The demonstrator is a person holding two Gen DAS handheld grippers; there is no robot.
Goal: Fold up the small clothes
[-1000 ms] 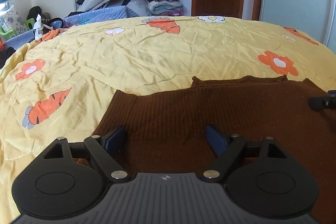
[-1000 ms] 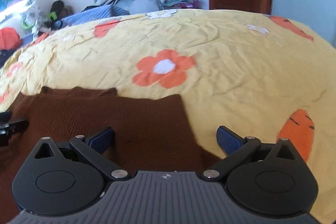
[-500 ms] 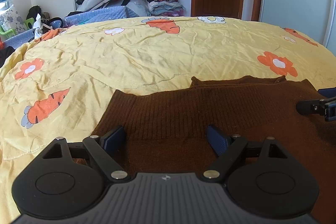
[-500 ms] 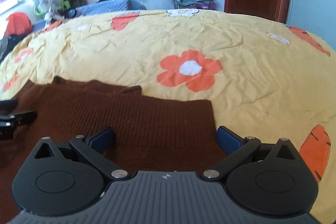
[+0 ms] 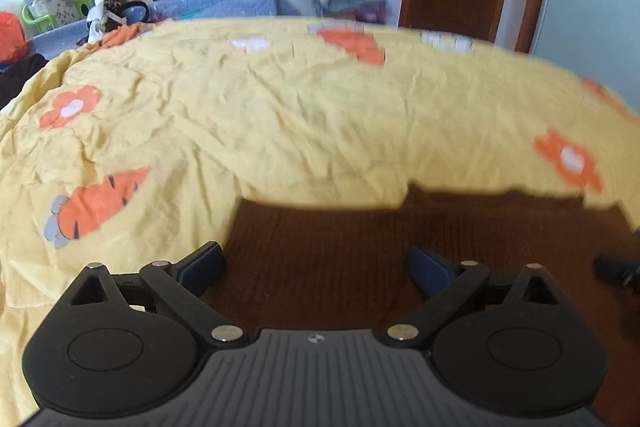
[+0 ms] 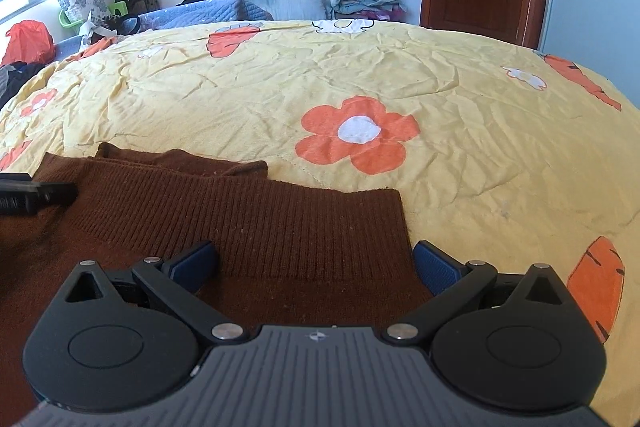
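Brown sweater lies flat on the bed — left gripper & right gripper both wide, empty, poised over it; next, prob. pinch near corners to fold.

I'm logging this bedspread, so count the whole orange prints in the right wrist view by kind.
Flowers: 1
Carrots: 2
Total: 3
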